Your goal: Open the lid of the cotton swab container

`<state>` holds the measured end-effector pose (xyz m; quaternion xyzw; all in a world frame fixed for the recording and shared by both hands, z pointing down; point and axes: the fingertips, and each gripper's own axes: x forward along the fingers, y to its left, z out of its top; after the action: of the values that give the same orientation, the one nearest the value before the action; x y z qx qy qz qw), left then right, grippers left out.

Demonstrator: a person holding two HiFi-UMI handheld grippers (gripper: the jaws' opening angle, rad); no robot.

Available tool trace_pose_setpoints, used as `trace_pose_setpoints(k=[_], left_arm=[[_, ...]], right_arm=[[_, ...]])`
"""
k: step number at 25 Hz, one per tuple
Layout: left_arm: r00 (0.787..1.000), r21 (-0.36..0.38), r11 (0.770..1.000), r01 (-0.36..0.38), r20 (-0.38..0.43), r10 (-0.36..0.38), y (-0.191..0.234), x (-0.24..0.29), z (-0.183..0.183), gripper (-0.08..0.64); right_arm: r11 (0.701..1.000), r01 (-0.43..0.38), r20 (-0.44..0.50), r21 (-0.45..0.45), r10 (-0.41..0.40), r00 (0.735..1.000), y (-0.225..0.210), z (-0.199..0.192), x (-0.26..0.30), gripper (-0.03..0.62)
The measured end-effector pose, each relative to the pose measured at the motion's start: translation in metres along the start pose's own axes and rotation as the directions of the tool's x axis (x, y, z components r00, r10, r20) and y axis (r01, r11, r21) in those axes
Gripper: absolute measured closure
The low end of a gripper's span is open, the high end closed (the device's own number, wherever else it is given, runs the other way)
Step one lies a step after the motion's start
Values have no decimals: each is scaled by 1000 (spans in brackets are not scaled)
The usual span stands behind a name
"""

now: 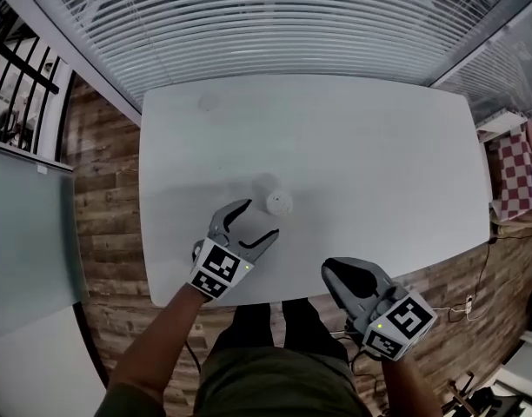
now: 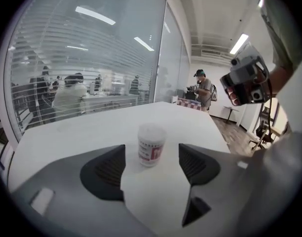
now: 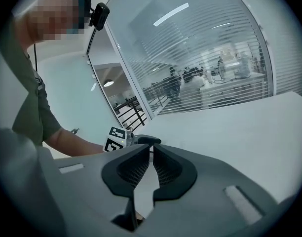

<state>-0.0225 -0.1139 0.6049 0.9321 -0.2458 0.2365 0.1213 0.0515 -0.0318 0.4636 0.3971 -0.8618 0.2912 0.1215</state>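
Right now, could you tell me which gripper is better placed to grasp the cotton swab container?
Left gripper: open, container just ahead of it. Right gripper is shut at the table's near edge.

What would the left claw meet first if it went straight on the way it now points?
Most likely the cotton swab container, upright just ahead, in line with the open jaws of the left claw; exact depth is unclear.

There is one cotton swab container (image 1: 279,202), standing on one white counter (image 1: 379,146). Two grippers are in view, one left gripper (image 1: 259,219) and one right gripper (image 1: 333,272), both held by one person (image 1: 266,376).
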Motion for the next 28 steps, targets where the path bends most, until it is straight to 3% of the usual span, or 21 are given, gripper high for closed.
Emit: trace_pose_setpoints(k=[12,22,28], left_arm=[[997,59,997,-50,-58,54,1,35,-9,235],[995,165,986,-34,-88,49,6,57,-12,235],[995,164,986,-35,-87,49,5,63,-11,236]], right_arm=[[998,-53,-43,16,54,998,-21,-14,-5,578],[999,-35,-63,31,37,997,-33,-19,-10,578],[999,-31,-67,35,34,997,-36,-20,-9,578]])
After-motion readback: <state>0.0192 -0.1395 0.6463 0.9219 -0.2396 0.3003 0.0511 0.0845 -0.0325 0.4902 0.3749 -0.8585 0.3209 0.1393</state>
